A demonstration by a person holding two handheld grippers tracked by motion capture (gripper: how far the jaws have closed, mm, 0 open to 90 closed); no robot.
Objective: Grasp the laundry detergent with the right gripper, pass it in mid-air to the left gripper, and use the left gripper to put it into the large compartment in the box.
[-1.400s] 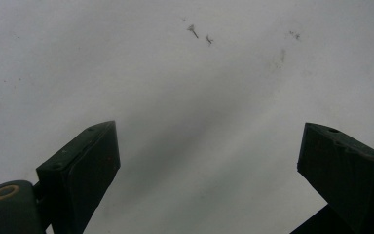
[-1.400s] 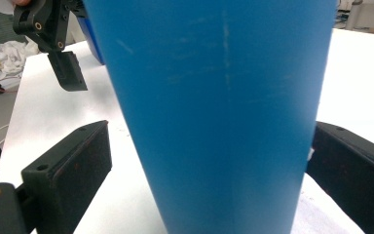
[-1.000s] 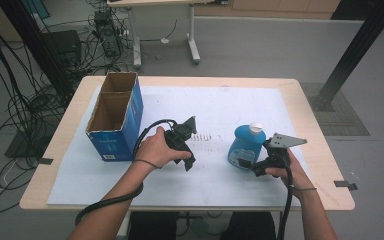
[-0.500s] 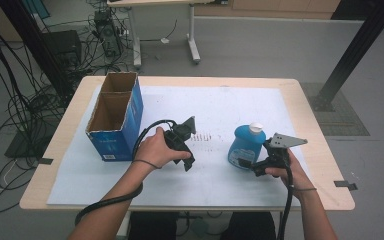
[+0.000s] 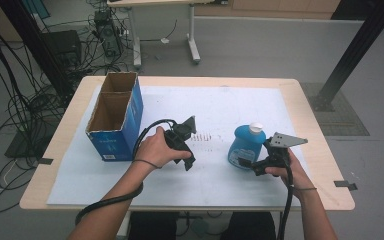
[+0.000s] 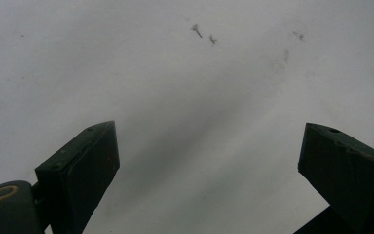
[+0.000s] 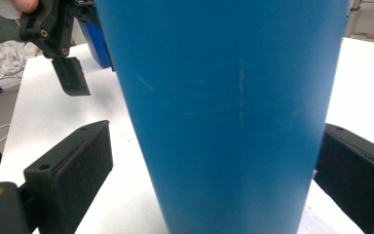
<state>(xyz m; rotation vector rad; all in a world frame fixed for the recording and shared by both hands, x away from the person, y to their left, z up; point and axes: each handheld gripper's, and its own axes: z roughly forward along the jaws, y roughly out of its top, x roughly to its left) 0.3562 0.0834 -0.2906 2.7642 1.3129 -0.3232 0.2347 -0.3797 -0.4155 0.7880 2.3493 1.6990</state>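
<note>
On the white sheet (image 5: pixel 130 185) that covers the table (image 5: pixel 325 150), the blue bottle (image 5: pixel 246 146) stands upright toward the right side, its white cap (image 5: pixel 256 128) on top. The right gripper (image 5: pixel 250 165) sits at the bottle's near side, held low in the person's right hand (image 5: pixel 284 167), with its grey plate (image 5: pixel 286 140) just right of the bottle. From the right gripper view, the bottle (image 7: pixel 224 112) rises between the two black jaws; the left jaw stands a little apart from the blue wall, and the right jaw lies close against it, though contact there is hard to judge. So the right gripper is spread around the bottle, not clamped on it.

Near the middle of the sheet, the left hand (image 5: pixel 157 149) holds the left gripper (image 5: pixel 189 162) pointing down at the paper. The left gripper view shows its jaws wide apart over bare white sheet (image 6: pixel 175 97), with nothing between them and a few small dark marks (image 6: pixel 202 33) farther off. The right gripper view also catches the left gripper (image 7: pixel 70 75) hanging above the table beyond the bottle.

At the left side of the table, an open cardboard box (image 5: pixel 114 119) with blue sides stands well apart from both grippers.

Compared with a second ago and half a second ago, nothing has visibly shifted: bottle, box, hands and both grippers lie in the same places.
</note>
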